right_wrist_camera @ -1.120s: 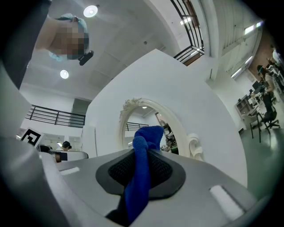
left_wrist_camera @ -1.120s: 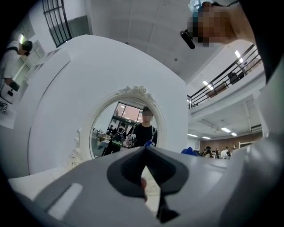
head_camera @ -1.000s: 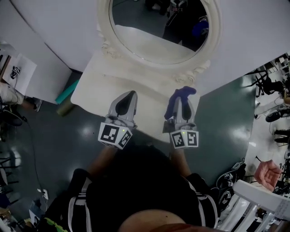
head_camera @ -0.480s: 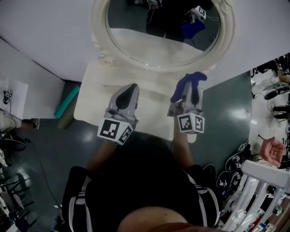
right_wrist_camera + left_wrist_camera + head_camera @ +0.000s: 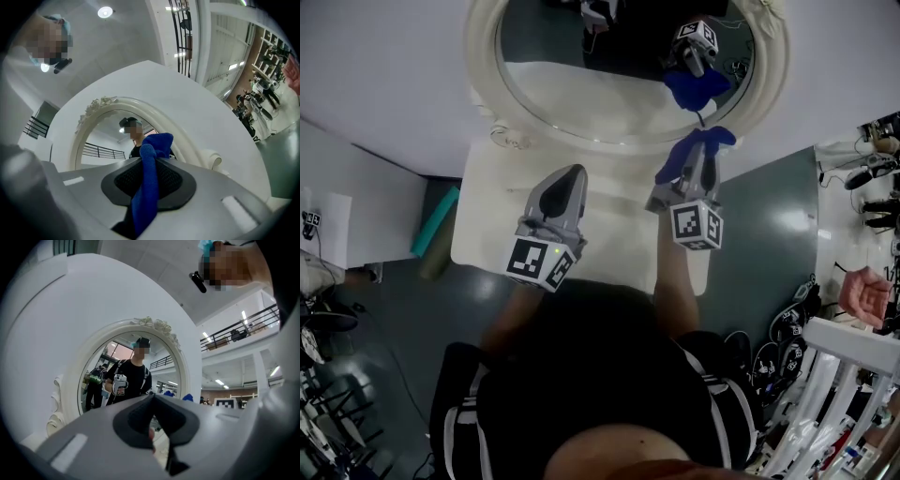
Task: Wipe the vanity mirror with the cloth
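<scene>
While the blue cloth [image 5: 149, 185] sits pinched in the right gripper [image 5: 700, 161], bunched forward to meet glass | vanity mirror [image 5: 572, 98] stands just ahead | left gripper [image 5: 566, 180] closed on nothing — held back, clear

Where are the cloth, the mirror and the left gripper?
blue cloth [image 5: 686, 152]: head view, bunched end.
vanity mirror [image 5: 485, 70]: head view, left side of white frame.
left gripper [image 5: 572, 173]: head view, its closed tips.
</scene>
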Demonstrator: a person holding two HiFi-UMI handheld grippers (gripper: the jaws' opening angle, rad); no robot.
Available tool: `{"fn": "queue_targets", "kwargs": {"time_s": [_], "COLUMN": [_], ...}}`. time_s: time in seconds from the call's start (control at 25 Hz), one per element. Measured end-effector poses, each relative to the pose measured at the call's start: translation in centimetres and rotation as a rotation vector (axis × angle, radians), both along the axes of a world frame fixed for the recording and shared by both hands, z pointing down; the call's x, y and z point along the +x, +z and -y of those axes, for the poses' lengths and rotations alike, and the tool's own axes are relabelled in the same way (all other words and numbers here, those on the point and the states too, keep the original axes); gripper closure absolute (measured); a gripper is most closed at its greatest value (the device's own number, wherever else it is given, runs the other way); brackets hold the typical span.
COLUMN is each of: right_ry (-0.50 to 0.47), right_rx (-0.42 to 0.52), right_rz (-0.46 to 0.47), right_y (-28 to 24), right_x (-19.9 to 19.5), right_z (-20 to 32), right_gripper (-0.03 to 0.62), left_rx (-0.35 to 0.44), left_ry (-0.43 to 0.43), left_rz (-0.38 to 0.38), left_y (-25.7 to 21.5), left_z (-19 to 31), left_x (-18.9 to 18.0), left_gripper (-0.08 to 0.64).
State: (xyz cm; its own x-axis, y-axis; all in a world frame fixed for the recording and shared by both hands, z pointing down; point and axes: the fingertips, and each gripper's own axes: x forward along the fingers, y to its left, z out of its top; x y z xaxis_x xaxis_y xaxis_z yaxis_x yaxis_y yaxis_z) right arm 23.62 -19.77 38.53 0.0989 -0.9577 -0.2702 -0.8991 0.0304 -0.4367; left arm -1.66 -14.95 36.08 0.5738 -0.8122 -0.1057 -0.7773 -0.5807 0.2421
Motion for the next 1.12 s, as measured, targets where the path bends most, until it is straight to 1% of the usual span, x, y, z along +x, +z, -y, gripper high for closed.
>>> {"fn": "queue_targets", "kwargs": {"time_s": [0.12,0.24,0.52,0.72,0.84,1.12], "right_ry": [0.033,0.059,0.079,0.095,0.088,0.106], "right_rx": [0.012,0.041,0.079,0.110,0.116,0.137], "right_rz": [-0.005,-0.012,0.029,0.030,0.035,0.036], "right_y": [0.1,-0.5,-2.0,-2.3,-2.5,-3.9], "right_x": [0.8,1.7,2.6,3.3,3.1,3.0], "right_z": [1.5,2.6,4.7,4.7,5.0,5.1], "right_gripper": [0.525,0.525,0.523,0.523,0.523,0.523], "left_rx": [-0.018,-0.017,-0.052,-0.059,-0.056,-0.057], "left_ry": [-0.003,-0.006,-0.014,-0.018,-0.021,-0.026], "left_rz": [-0.003,0.003,0.010,-0.002,-0.014,-0.027], "left_y": [0.5,0.3,0.7,1.2,1.2,1.2], "left_z": [1.6,2.6,4.4,4.1,4.2,3.7], "left_x": [0.1,0.4,0.7,0.2,-0.2,-1.0], "left_gripper": [0.549,0.549,0.549,0.549,0.549,0.549]}}
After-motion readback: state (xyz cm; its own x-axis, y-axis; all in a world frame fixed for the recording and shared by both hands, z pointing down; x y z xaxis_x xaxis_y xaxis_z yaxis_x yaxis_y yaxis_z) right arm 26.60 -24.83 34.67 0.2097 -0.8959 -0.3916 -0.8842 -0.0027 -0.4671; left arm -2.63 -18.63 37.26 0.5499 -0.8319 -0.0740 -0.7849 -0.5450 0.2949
